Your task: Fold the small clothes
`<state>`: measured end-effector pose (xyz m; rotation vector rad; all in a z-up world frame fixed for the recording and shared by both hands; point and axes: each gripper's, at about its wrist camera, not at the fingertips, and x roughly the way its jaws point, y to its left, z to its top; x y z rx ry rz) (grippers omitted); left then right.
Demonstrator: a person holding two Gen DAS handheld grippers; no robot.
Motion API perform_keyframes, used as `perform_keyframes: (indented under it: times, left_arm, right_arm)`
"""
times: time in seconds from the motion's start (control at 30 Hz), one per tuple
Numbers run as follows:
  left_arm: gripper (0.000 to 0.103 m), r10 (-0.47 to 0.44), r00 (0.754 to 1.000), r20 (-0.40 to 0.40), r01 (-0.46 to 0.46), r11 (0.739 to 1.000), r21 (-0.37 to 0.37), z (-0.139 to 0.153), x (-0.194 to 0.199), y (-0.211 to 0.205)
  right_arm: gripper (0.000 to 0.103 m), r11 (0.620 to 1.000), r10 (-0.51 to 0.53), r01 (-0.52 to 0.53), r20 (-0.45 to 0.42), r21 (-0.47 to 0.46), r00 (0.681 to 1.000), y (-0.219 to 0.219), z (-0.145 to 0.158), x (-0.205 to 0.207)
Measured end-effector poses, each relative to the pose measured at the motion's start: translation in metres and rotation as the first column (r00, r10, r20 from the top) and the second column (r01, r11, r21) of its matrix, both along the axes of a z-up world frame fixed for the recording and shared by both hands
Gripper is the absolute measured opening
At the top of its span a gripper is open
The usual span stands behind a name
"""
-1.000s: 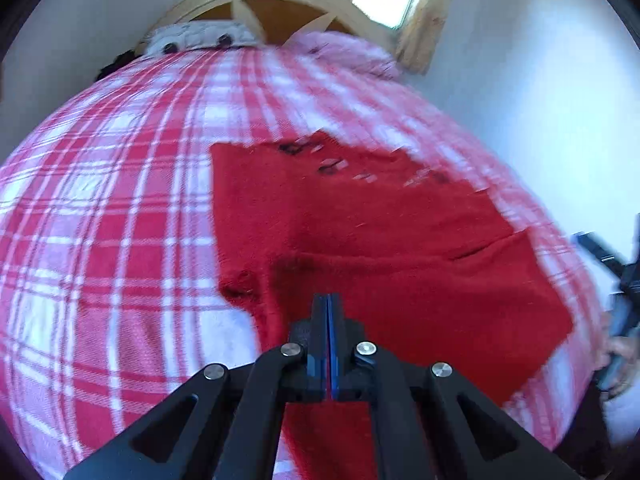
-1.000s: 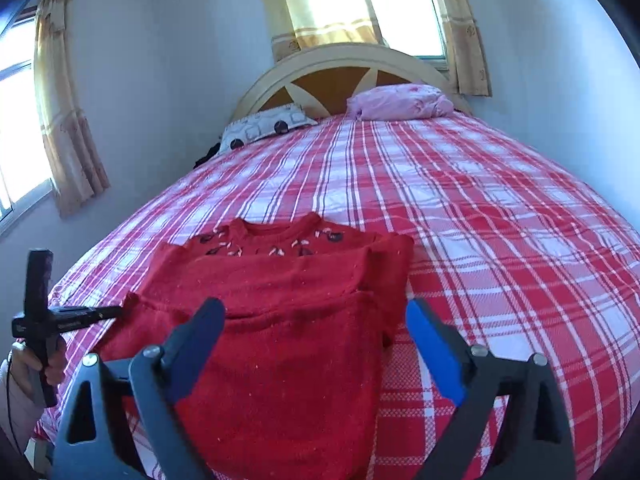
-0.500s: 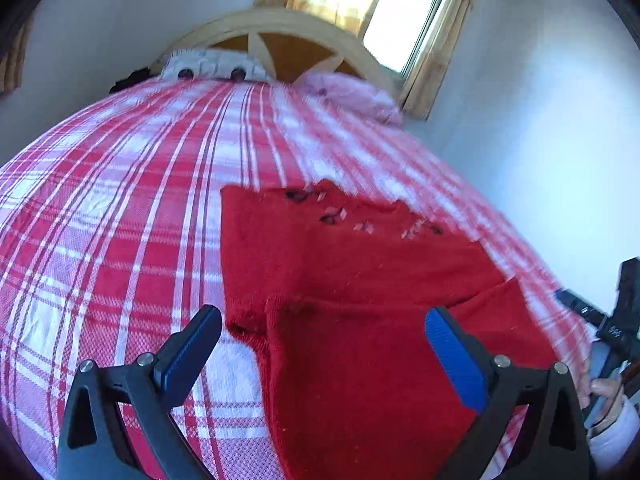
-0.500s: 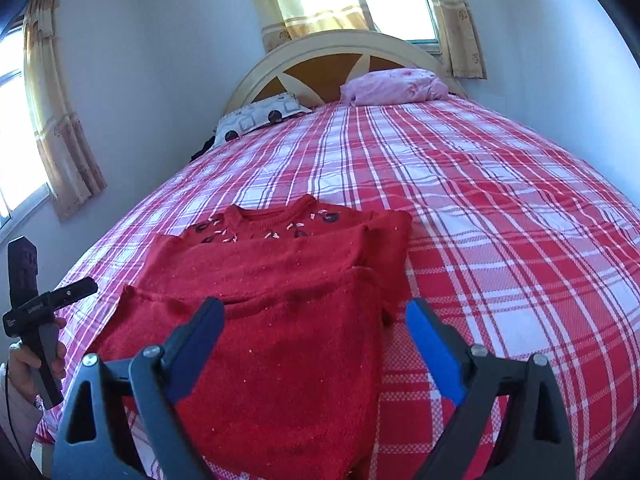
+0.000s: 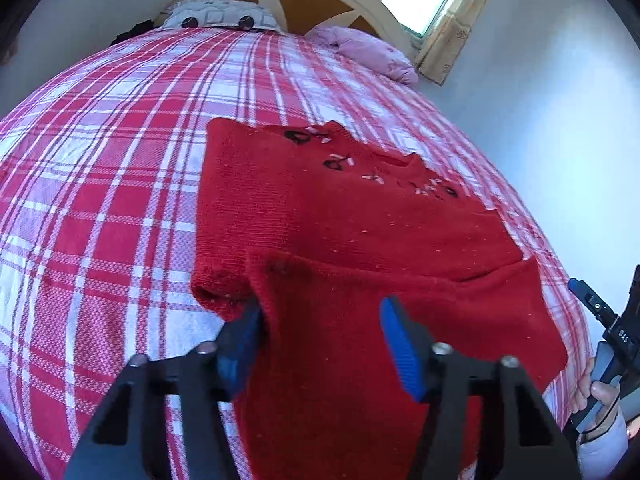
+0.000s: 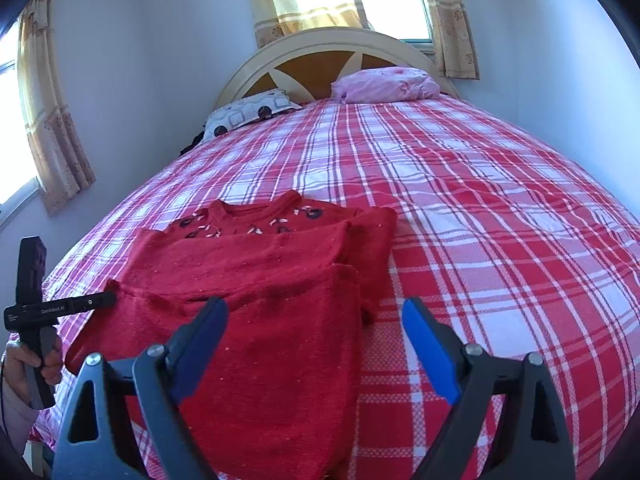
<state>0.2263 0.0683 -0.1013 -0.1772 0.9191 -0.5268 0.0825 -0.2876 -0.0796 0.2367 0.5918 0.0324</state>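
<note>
A small red knit sweater (image 5: 360, 232) with dark embroidered flowers at the neck lies flat on the plaid bed, both sleeves folded across its body. It also shows in the right wrist view (image 6: 256, 280). My left gripper (image 5: 320, 328) is open, its fingers straddling the sweater's lower part near the left folded edge, holding nothing. My right gripper (image 6: 316, 336) is open and empty, hovering over the sweater's lower right part. The left gripper's body shows at the left of the right wrist view (image 6: 32, 304).
The red and white plaid bedspread (image 6: 480, 240) covers the whole bed. A patterned pillow (image 6: 248, 114) and a pink pillow (image 6: 388, 84) lie by the headboard (image 6: 320, 52). Walls stand close on both sides. The right gripper's body is at the bed's right edge (image 5: 612, 332).
My left gripper went from shut to wide open, then narrowed a little and moved closer over the sweater's left edge. My right gripper stayed open and rose slightly.
</note>
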Motion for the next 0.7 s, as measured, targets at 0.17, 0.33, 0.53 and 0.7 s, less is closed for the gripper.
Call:
perform_keyframes:
  times: [0.17,0.33,0.53,0.7]
  left_arm:
    - [0.038,0.036,0.999,-0.036,-0.037,0.999,-0.04,-0.005,0.008,0.009]
    - [0.024,0.045,0.998,-0.051,-0.048,0.997,-0.053,-0.008,0.007,0.011]
    - [0.024,0.05,0.996,-0.074,-0.054,0.997,-0.06,-0.008,0.01,0.008]
    - [0.004,-0.015,1.0,-0.005,0.014,0.995,-0.103,-0.002,-0.001,0.004]
  right_arm:
    - [0.092,1.0,0.0,0.0,-0.016,-0.017,1.0,-0.004,-0.002,0.007]
    - [0.085,0.997,0.053,-0.057,-0.076,-0.054,0.996,0.003,-0.011,0.022]
    - [0.068,0.99,0.057,-0.076,-0.158,-0.116,0.986,0.011,-0.025,0.055]
    - [0.016,0.981,0.047,-0.081,-0.183,-0.179,0.982,0.018,-0.033,0.052]
